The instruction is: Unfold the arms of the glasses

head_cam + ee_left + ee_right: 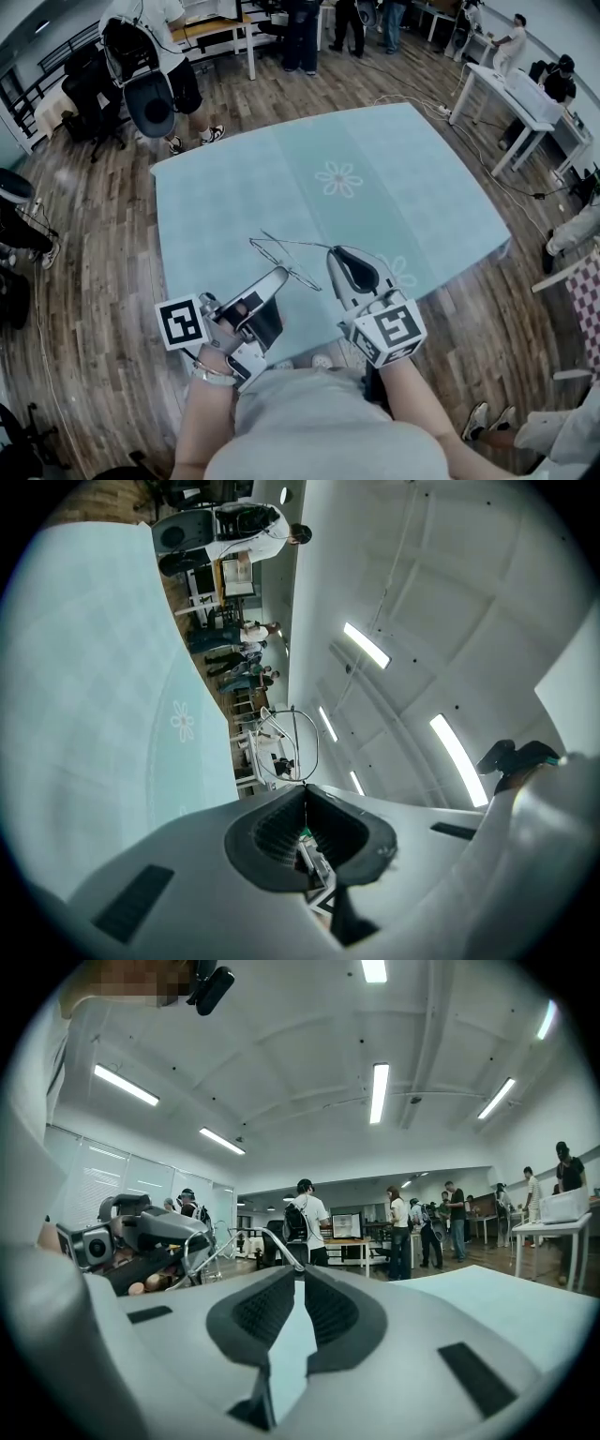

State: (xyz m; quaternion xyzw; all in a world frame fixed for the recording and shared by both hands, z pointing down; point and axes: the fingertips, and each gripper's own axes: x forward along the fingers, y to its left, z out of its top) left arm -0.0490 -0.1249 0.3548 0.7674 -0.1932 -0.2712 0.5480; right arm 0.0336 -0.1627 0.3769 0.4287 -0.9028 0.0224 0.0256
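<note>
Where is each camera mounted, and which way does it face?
Head view: on the person's head, looking steeply down at the table; shows both forearms, left tongs, right tongs.
Left gripper view: rides the left tongs, rolled sideways, facing table and ceiling; tongs shut on the glasses.
Right gripper view: rides the right tongs, facing level across the room; tongs shut on the glasses' arm.
Shared: all three see the glasses.

Pale teal tablecloth (234,187) with a white flower outline (338,178); brown plank floor (94,281). My left claw (284,274) and right claw (336,253) are pale grey, pads (262,1314) black; glasses (281,246) silver wire.
</note>
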